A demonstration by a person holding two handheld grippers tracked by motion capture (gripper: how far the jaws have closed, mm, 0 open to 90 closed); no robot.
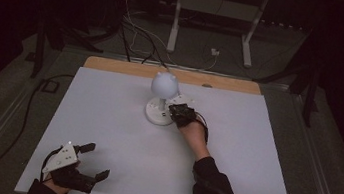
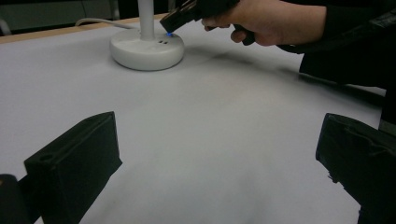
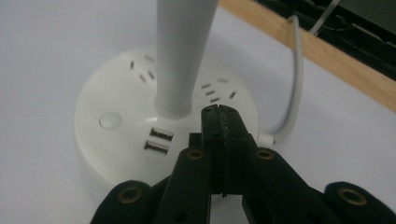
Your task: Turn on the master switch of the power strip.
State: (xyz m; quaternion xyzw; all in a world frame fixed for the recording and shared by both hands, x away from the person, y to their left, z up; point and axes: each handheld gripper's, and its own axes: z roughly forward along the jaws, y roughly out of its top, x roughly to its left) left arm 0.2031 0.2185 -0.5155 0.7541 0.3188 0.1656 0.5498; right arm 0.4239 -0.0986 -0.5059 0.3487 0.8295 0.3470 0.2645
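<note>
A white desk lamp with a round head [image 1: 164, 83] stands on a round base [image 1: 158, 113] at the table's far middle. The base [image 3: 121, 135] carries socket slots, two USB ports [image 3: 159, 140] and a round button [image 3: 110, 120] around a white stem [image 3: 180, 60]. My right gripper [image 3: 219, 114] is shut, empty, with its tips down on the base just right of the stem. It is also seen in the high view [image 1: 176, 112] and the left gripper view [image 2: 170, 25], where a small blue glow shows at the tips. My left gripper [image 1: 96, 160] rests open at the near left corner, nothing between its jaws [image 2: 219, 149].
A white sheet [image 1: 106, 118] covers the table, with a wooden strip [image 1: 173, 74] along the far edge. The lamp's white cable [image 3: 294, 84] runs off the back. Beyond the table stand a white frame [image 1: 216, 12] and loose cables on the floor.
</note>
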